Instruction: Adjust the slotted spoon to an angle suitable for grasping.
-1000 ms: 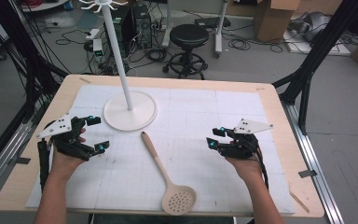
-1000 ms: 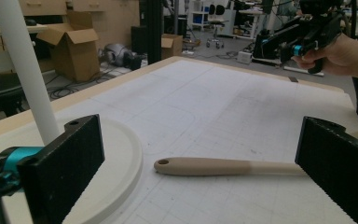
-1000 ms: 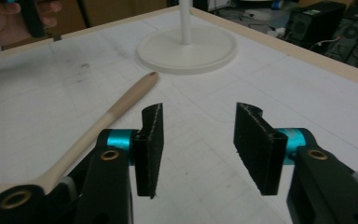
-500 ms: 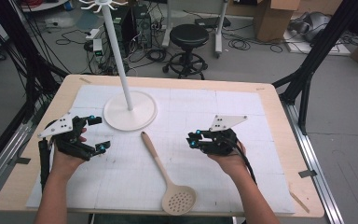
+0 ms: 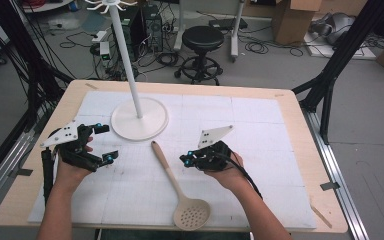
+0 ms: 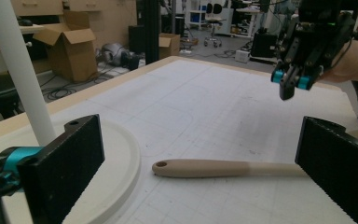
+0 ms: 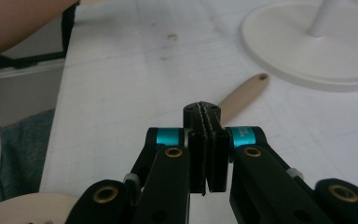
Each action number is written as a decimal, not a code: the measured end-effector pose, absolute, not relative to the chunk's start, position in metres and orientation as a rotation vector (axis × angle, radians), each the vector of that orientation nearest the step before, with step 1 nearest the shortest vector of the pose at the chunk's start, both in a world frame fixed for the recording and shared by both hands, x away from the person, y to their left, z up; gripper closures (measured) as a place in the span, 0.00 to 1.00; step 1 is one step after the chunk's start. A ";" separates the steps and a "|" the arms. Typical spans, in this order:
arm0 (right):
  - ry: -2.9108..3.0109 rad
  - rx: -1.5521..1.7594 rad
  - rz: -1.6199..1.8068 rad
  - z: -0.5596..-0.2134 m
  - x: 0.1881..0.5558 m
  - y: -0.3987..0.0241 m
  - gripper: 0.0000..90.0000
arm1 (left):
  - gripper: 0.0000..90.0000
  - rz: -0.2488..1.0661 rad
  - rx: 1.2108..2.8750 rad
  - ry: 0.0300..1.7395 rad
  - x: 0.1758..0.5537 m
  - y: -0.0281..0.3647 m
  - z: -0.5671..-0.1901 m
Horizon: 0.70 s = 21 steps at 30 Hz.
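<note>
A wooden slotted spoon [image 5: 166, 167] lies on the white mat, its handle end toward the stand and its round head [image 5: 192, 215] near the front edge. My right gripper [image 5: 186, 161] hovers just right of the handle and points at it. Its jaws have just been closing and now stand shut with nothing between them. In the right gripper view the spoon handle [image 7: 244, 93] shows beyond the right gripper [image 7: 202, 112]. My left gripper [image 5: 105, 143] rests open left of the spoon. The left gripper view has the handle [image 6: 205, 168] lying between the left gripper [image 6: 200, 140] jaws, farther off.
A white hook stand rises on a thin pole [image 5: 127, 60] from a round base [image 5: 140, 120] at the mat's back left, close to the spoon's handle end. The base [image 6: 116, 163] lies beside my left jaw. The table's wooden rim [image 5: 300, 130] frames the mat.
My right gripper has moved left across the mat toward the spoon handle, and its jaws have gone from open to shut. The left gripper and the spoon have stayed put.
</note>
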State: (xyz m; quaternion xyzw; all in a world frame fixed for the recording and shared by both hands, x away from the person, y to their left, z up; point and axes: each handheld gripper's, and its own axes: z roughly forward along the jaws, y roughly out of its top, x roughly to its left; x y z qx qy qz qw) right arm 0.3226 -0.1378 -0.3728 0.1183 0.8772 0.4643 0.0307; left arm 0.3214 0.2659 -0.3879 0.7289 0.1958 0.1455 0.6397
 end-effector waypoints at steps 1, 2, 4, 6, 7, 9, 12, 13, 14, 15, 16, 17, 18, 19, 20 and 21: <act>2.725 0.348 1.417 -0.375 0.322 -0.134 1.00 | 0.02 0.334 1.662 0.447 0.322 0.266 -0.388; 2.757 0.331 1.392 -0.378 0.320 -0.128 1.00 | 0.02 0.335 1.664 0.446 0.322 0.266 -0.388; 2.798 0.290 1.360 -0.382 0.318 -0.119 1.00 | 0.02 0.334 1.662 0.446 0.322 0.266 -0.388; 2.835 0.253 1.331 -0.387 0.317 -0.111 1.00 | 0.02 0.334 1.659 0.448 0.321 0.266 -0.388; 2.857 0.249 1.318 -0.389 0.315 -0.107 1.00 | 0.02 0.334 1.658 0.448 0.321 0.266 -0.388; 2.896 0.212 1.285 -0.395 0.314 -0.099 1.00 | 0.02 0.335 1.660 0.447 0.321 0.266 -0.388; 2.958 0.168 1.217 -0.404 0.311 -0.089 1.00 | 0.02 0.334 1.660 0.446 0.321 0.267 -0.388; 2.983 0.164 1.189 -0.406 0.310 -0.086 1.00 | 0.02 0.333 1.658 0.445 0.321 0.267 -0.388; 2.993 0.147 1.160 -0.409 0.310 -0.084 1.00 | 0.02 0.335 1.658 0.446 0.321 0.267 -0.387; 3.001 0.132 1.134 -0.411 0.308 -0.083 1.00 | 0.02 0.336 1.657 0.445 0.321 0.267 -0.387; 3.020 0.122 1.127 -0.413 0.308 -0.081 1.00 | 0.02 0.335 1.654 0.449 0.321 0.267 -0.387; 3.036 0.120 1.111 -0.414 0.307 -0.080 1.00 | 0.02 0.336 1.657 0.447 0.322 0.268 -0.387; 3.045 0.117 1.088 -0.416 0.306 -0.079 1.00 | 0.02 0.335 1.656 0.446 0.322 0.268 -0.388; 3.055 0.107 1.072 -0.418 0.306 -0.078 1.00 | 0.02 0.335 1.655 0.447 0.322 0.268 -0.388; 3.073 0.105 1.045 -0.420 0.306 -0.077 1.00 | 0.02 0.336 1.659 0.448 0.322 0.268 -0.388; 3.087 0.100 1.007 -0.422 0.305 -0.076 1.00 | 0.02 0.337 1.660 0.446 0.322 0.268 -0.387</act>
